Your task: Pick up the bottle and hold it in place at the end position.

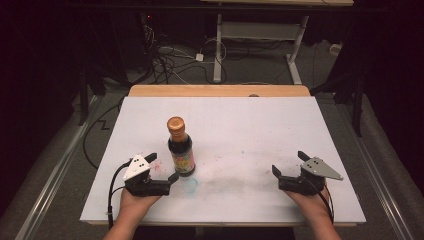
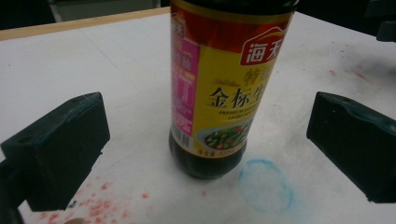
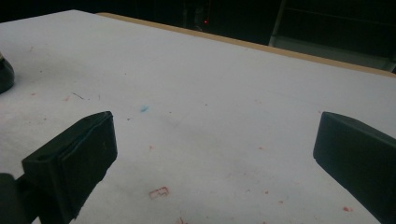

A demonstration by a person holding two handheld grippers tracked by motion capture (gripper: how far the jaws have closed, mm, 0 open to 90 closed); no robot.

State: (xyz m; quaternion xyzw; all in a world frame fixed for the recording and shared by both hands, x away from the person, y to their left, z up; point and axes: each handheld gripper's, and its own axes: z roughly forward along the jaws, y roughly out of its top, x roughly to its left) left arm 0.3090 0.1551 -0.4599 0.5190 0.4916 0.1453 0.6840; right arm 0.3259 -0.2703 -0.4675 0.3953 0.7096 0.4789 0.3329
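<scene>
While the soy sauce bottle [image 1: 180,147] stands upright on the white board [image 1: 250,130], the left gripper [image 1: 161,167] lies low just beside its base, jaws spread wide and not touching it. Well right of the bottle, the right gripper [image 1: 288,164] rests near the board's front edge, its jaws spread on nothing.

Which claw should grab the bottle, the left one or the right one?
Probably the left. The left claw is open right beside the bottle, which stands between its jaws in the left gripper view. The right claw is also open but far across the table.
</scene>
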